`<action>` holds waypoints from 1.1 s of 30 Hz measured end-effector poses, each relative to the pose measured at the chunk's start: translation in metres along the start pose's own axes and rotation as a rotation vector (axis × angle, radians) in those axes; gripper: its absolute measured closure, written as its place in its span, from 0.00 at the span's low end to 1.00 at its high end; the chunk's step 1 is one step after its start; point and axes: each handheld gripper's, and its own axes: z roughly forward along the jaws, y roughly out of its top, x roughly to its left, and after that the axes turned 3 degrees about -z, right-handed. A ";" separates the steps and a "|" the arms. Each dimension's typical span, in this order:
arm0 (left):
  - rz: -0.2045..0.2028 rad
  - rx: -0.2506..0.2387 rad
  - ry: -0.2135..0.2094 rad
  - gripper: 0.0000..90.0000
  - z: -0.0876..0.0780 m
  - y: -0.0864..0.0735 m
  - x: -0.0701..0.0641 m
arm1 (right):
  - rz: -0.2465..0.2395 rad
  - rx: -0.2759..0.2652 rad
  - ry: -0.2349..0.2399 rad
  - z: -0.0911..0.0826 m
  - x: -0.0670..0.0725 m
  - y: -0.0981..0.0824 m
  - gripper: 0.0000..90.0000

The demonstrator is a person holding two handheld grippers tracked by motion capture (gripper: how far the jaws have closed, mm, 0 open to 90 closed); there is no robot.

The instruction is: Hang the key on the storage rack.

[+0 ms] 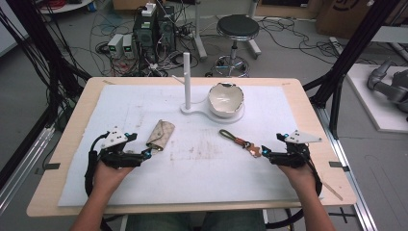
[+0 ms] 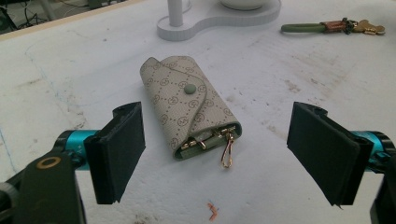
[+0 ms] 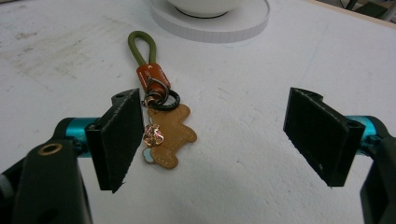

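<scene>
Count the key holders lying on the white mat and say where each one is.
2. The beige key pouch lies left of centre, just ahead of the left gripper. The green-looped keychain lies right of centre, ahead of the right gripper. None looks hidden.

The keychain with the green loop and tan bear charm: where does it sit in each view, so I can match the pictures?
High view: the keychain lies right of centre on the white mat, just ahead of the open right gripper.
Left gripper view: top right corner, beyond the key pouch.
Right gripper view: left of centre, by the left jaw.
Shared landmark: the white stand base behind it.
</scene>
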 end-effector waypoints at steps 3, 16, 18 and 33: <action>-0.005 -0.002 0.007 0.21 0.001 0.000 0.001 | -0.005 0.005 0.006 0.002 -0.001 0.000 0.23; -0.011 0.019 0.019 0.21 -0.001 -0.001 0.003 | -0.028 0.019 0.010 0.007 0.004 0.003 0.23; -0.015 0.019 0.024 0.21 -0.002 -0.002 0.004 | -0.034 0.023 0.004 0.009 0.005 0.005 0.23; -0.025 0.022 0.024 0.21 -0.012 -0.008 0.004 | -0.085 0.072 0.042 0.042 0.015 0.023 0.23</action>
